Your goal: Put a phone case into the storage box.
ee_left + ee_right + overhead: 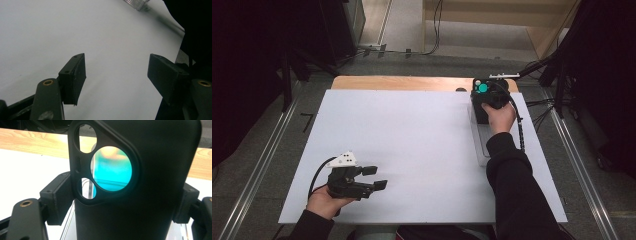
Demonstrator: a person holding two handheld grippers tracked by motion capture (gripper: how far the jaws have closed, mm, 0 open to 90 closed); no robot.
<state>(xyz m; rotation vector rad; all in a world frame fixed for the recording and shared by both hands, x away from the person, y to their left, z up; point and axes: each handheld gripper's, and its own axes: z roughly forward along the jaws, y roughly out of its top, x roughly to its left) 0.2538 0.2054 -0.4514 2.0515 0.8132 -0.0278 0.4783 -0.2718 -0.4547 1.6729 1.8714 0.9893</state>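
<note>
My right gripper (483,102) is at the far right of the white table (412,140), shut on a black phone case (481,90). In the right gripper view the case (155,170) stands upright between the jaws of the right gripper (120,205), with one pad against each long side. Teal shows through its camera cut-out (111,168). My left gripper (374,177) rests low near the front left of the table, held by a hand. In the left gripper view the left gripper (116,77) is open, with bare white table between its jaws.
A clear plastic tray (481,145) lies on the table's right side, partly under the right forearm; the tray (136,3) also appears far off in the left gripper view. A wooden strip (402,82) runs along the table's far edge. Cables and dark stands surround the table.
</note>
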